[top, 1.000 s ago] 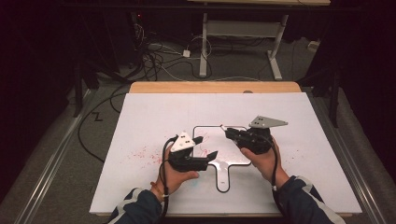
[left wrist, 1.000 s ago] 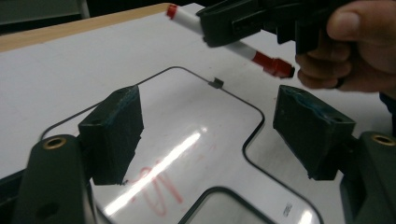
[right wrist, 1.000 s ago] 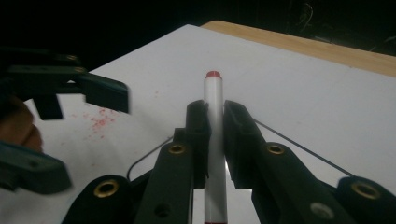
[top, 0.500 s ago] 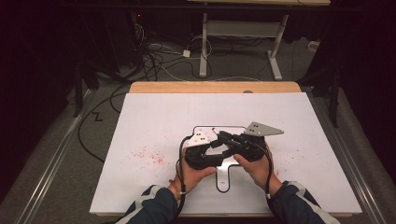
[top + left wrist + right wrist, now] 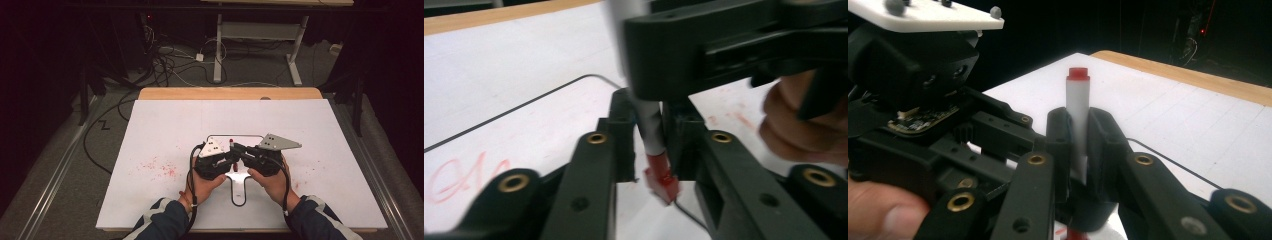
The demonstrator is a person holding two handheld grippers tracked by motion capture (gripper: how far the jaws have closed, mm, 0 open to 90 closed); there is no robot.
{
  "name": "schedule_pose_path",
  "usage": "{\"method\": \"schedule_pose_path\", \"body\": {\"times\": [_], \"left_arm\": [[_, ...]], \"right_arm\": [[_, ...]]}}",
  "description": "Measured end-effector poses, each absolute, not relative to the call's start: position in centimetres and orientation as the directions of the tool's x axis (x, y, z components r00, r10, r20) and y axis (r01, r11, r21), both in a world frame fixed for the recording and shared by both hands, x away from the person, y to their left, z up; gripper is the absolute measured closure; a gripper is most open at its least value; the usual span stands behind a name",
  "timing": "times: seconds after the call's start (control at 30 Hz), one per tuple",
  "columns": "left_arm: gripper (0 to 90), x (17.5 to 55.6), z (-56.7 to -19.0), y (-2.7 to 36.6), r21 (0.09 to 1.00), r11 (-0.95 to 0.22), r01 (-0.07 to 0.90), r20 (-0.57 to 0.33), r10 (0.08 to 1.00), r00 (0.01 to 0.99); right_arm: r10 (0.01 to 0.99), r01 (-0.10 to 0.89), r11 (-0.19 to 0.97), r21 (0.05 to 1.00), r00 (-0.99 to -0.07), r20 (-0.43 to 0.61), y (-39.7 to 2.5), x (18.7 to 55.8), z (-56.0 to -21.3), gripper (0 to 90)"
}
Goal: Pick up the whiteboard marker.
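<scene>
on the left, the left gripper (image 5: 227,161), held low over the white sheet-covered table (image 5: 165,125), has its jaws drawn in around the red cap (image 5: 661,181) at the bottom of a slim white marker pen with red ends (image 5: 1077,117); in the left gripper view the jaws sit tight against both sides of that cap, so it looks clamped, probably to pull it off. moving right, the pen stands upright over the black-outlined paddle shape drawn on the board (image 5: 240,192), near the faint red scribbles (image 5: 157,167). the right gripper (image 5: 239,150) has its jaws closed on the white barrel, holding it steady so the other hand has something to pull against. the two grippers meet nose to nose.
</scene>
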State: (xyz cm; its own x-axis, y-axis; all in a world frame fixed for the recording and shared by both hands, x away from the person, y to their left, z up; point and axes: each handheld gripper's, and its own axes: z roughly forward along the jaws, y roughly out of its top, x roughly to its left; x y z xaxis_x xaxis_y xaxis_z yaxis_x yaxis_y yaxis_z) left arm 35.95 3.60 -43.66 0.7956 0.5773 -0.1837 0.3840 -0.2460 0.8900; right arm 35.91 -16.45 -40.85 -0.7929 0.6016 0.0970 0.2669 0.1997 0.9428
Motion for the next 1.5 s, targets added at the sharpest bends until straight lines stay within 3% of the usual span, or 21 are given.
{"method": "schedule_pose_path", "body": {"times": [0.17,0.3,0.43,0.5,0.57,0.6,0.63,0.7,1.23,1.5], "left_arm": [[78.3,36.0,-43.7,3.6,0.884,-0.32,0.34,-0.095,0.59,0.801],[78.4,36.1,-43.8,3.5,0.879,-0.356,0.318,-0.05,0.594,0.803],[78.4,36.6,-44.0,4.4,0.884,-0.341,0.321,-0.06,0.597,0.8],[78.3,36.6,-44.3,4.4,0.894,-0.272,0.357,-0.126,0.612,0.781],[78.4,36.8,-44.3,4.6,0.895,-0.269,0.355,-0.127,0.611,0.782],[78.4,37.1,-44.1,5.2,0.889,-0.325,0.321,-0.067,0.601,0.796],[78.4,37.1,-44.1,5.2,0.889,-0.325,0.321,-0.067,0.601,0.796],[78.4,37.2,-44.0,5.5,0.892,-0.334,0.306,-0.051,0.597,0.8],[78.3,37.3,-43.7,6.3,0.894,-0.336,0.296,-0.033,0.61,0.791],[78.3,37.5,-43.6,6.6,0.896,-0.329,0.299,-0.039,0.612,0.79]], "right_arm": [[0.605,0.246,0.22,0.944,-0.794,0.066,-16.4,35.7,-40.9,79.3],[0.616,0.209,0.23,0.95,-0.787,0.024,-16.5,35.5,-40.6,67.3],[0.612,0.201,0.241,0.95,-0.791,0.012,-17.3,35.5,-40.8,56.3],[0.615,0.198,0.248,0.948,-0.789,0.004,-17.7,35.4,-40.8,50.9],[0.616,0.193,0.256,0.947,-0.787,-0.006,-18.0,35.4,-40.9,49.5],[0.619,0.177,0.291,0.94,-0.784,-0.044,-18.7,35.0,-41.1,45.4],[0.622,0.168,0.307,0.937,-0.781,-0.063,-18.9,34.8,-41.2,44.0],[0.632,0.141,0.34,0.93,-0.766,-0.115,-19.8,34.3,-41.5,42.0],[0.687,0.104,0.403,0.909,-0.691,-0.225,-25.3,31.5,-43.2,33.2],[0.696,0.133,0.441,0.888,-0.675,-0.245,-26.7,30.5,-44.3,31.6]]}}
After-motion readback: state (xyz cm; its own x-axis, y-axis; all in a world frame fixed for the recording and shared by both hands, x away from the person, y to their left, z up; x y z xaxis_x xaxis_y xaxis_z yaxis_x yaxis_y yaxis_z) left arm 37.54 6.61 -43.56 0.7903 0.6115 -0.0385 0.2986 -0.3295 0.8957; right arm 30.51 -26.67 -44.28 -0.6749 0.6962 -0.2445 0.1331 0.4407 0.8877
